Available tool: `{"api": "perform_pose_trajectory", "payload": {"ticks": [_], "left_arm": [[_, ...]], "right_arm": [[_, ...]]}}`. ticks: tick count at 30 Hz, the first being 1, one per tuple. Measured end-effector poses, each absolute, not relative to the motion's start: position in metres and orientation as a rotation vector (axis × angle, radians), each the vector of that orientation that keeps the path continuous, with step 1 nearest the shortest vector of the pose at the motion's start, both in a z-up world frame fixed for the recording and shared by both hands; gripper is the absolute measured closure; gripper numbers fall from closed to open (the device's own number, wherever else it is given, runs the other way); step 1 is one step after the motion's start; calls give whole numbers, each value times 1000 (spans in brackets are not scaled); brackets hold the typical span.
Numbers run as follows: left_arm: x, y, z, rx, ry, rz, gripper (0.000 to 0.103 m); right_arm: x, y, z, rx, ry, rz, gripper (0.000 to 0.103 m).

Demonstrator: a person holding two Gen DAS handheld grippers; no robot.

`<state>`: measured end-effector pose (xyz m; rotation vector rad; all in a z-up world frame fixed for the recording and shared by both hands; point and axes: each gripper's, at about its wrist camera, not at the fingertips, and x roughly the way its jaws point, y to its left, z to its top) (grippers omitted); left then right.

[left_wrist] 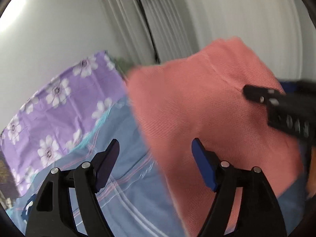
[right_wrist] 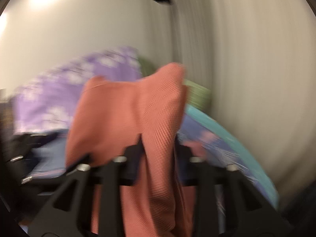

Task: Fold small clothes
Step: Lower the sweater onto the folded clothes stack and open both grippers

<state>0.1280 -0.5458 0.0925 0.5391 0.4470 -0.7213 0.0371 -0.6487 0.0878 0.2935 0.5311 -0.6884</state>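
A salmon-pink waffle-knit garment (left_wrist: 207, 106) hangs lifted above the blue bedsheet (left_wrist: 126, 169). My left gripper (left_wrist: 156, 148) is open and empty, its fingers to the left of and below the cloth. My right gripper (left_wrist: 262, 98) enters from the right in the left wrist view and grips the cloth's right part. In the blurred right wrist view the garment (right_wrist: 138, 114) drapes between and over my right gripper (right_wrist: 158, 138), whose jaws are close together on it.
A purple pillow with white flowers (left_wrist: 63, 102) lies at the left, also in the right wrist view (right_wrist: 59, 94). Something green (right_wrist: 197, 94) sits behind it by the white wall. A black cable (left_wrist: 148, 29) runs down the wall.
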Motion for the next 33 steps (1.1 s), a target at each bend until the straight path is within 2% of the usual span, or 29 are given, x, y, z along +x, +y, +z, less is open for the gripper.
{"api": "perform_pose_trajectory", "payload": {"ticks": [3,7,10,12,14,17,19,21,26,33], "left_arm": [[132,-538,47,577,545,-765,27],[123,-525,2,600,538,-785,26],[127,-516,-2,517,583,-792,26],[127,-514,-4,503,599,-799,26],[122,-512,-7,512,595,-799,26],[121,-505,-11,494,604,-792,24],[120,-497,-12,462,630,-777,13],[123,-488,-11,421,680,-786,9],[116,-472,-3,391,715,-817,9],[88,-436,15,336,654,-874,5]], "right_arm": [[33,-668,45,402,599,-681,34],[21,-675,-5,484,648,-662,34],[11,-672,-20,526,622,-660,31],[9,-667,-24,507,647,-688,23],[11,-653,-31,442,678,-717,20],[5,-638,-32,361,669,-762,20],[0,-628,-31,329,674,-785,20],[-5,-613,-27,277,683,-805,20],[-27,-579,-8,224,633,-795,20],[-62,-514,31,161,554,-711,20]]}}
